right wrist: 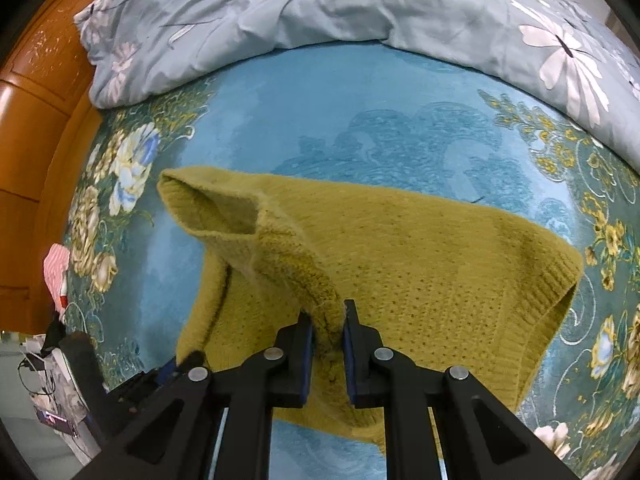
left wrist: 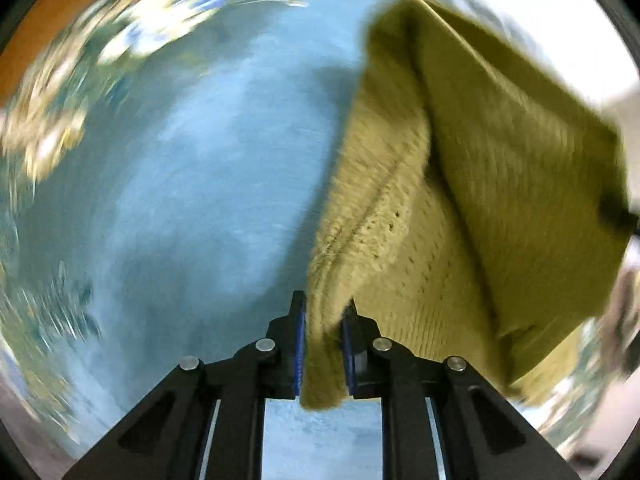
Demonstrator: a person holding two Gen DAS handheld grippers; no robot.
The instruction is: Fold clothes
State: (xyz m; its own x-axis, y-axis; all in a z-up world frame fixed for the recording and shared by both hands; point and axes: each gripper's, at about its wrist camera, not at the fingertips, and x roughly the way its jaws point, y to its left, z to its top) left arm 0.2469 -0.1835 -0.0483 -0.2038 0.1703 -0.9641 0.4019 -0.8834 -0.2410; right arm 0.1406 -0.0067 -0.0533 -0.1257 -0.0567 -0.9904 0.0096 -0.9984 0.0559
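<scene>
Both grippers are clamped on the same mustard knit sweater [right wrist: 420, 264]: the left gripper [left wrist: 324, 320] pinches a bunched edge, the right gripper [right wrist: 328, 320] grips a thick seam. The sweater hangs lifted above a blue floral bedspread [right wrist: 320, 96], with a rumpled pale duvet [right wrist: 320, 4] behind it.
</scene>
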